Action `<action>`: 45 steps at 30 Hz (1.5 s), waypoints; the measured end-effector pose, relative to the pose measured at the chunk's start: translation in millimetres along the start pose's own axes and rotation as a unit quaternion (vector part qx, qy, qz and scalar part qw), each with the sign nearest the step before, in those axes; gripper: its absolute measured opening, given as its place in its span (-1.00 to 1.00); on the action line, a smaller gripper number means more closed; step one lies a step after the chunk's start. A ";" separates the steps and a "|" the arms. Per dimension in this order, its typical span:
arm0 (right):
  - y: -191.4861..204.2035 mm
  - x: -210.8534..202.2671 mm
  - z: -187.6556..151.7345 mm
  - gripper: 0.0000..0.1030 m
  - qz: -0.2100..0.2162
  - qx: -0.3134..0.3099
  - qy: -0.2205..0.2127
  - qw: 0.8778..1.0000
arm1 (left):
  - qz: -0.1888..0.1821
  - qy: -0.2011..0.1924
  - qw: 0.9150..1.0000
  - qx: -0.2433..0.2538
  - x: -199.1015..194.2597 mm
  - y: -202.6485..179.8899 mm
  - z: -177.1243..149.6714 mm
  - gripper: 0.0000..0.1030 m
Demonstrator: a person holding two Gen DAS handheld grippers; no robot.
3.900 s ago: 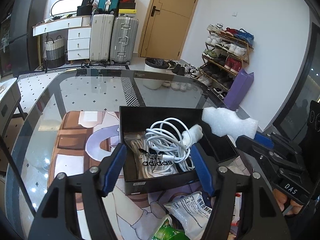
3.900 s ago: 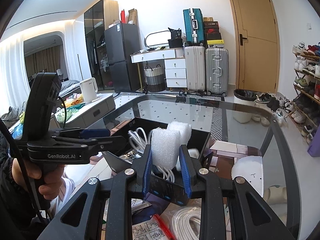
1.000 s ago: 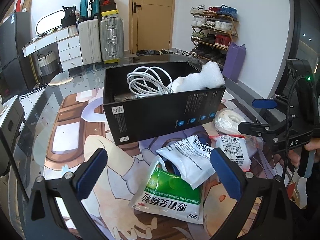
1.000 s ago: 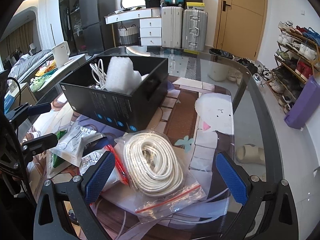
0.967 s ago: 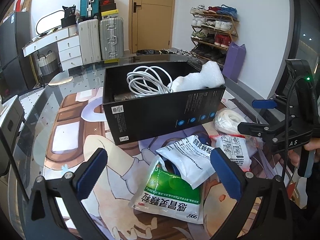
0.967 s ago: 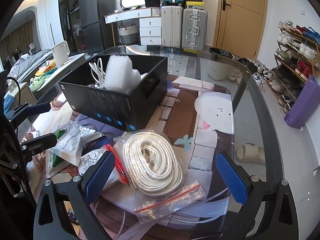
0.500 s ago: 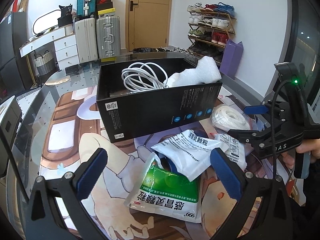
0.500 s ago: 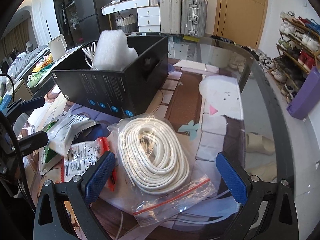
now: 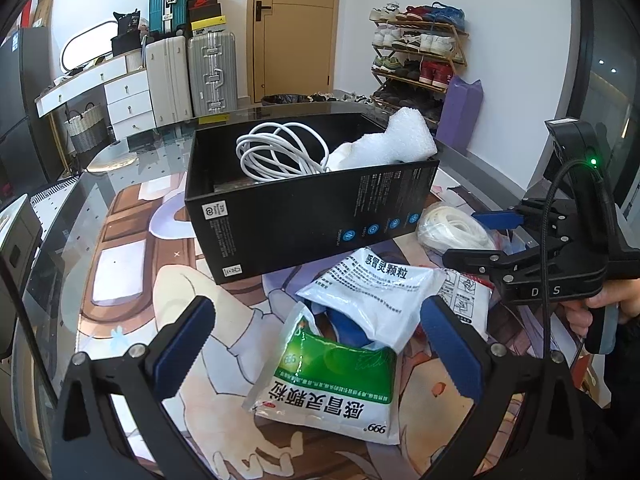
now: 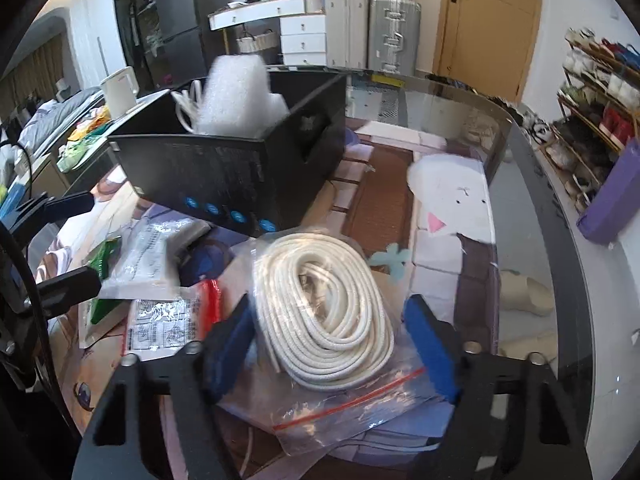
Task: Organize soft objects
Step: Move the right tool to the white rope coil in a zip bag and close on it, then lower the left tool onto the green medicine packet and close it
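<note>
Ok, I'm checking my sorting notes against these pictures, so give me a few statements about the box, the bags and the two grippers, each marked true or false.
1. The white foam piece is in the black box. True.
2. The bagged rope coil lies inside the box. False: it lies on the table in front of it.
3. The right gripper straddles the rope coil, its jaws just closing in. True.
4. The left gripper is clamped on the green medicine pouch. False: its jaws stand wide open above the pouch.
5. The box is empty. False: it also holds a white cable.
</note>
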State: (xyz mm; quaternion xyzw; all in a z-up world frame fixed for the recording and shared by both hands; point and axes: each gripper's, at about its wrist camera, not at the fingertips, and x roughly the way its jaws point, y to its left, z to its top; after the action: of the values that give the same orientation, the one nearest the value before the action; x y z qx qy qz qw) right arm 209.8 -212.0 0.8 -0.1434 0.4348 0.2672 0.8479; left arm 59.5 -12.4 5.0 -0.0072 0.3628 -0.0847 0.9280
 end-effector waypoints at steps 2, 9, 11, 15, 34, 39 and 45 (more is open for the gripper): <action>1.5 -0.3 0.8 0.18 0.002 -0.004 -0.003 1.000 | 0.001 0.000 1.000 0.000 0.1 0.0 0.2 1.00; 3.8 -5.2 0.7 -0.18 0.000 -0.012 -0.016 1.000 | 0.000 0.001 1.000 0.002 1.5 -1.4 -0.7 1.00; 5.3 -7.6 1.1 -0.21 0.000 -0.014 -0.020 1.000 | 0.000 0.002 1.000 0.002 1.9 -1.6 -1.9 1.00; 7.3 -13.9 2.3 -0.22 0.001 -0.019 -0.030 0.999 | -0.002 0.004 1.000 0.001 2.2 -2.5 -3.8 1.00; 28.1 -53.1 5.3 -0.22 0.027 -0.048 -0.078 0.995 | -0.027 0.055 0.997 0.045 -3.5 -9.1 -7.5 1.00; 27.9 -52.9 7.0 -0.22 0.030 -0.049 -0.079 0.995 | -0.029 0.080 0.995 0.048 2.8 -8.3 -11.0 0.97; 28.6 -53.6 7.2 -0.22 0.032 -0.051 -0.080 0.995 | -0.017 0.102 0.993 0.059 11.4 -13.7 -16.4 0.94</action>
State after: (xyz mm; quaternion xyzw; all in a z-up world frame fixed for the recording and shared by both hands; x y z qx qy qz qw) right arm 172.3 -202.8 48.2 -0.1505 0.3562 0.3263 0.8625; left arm 54.5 -27.0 -13.7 0.0505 0.4500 -0.1223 0.8832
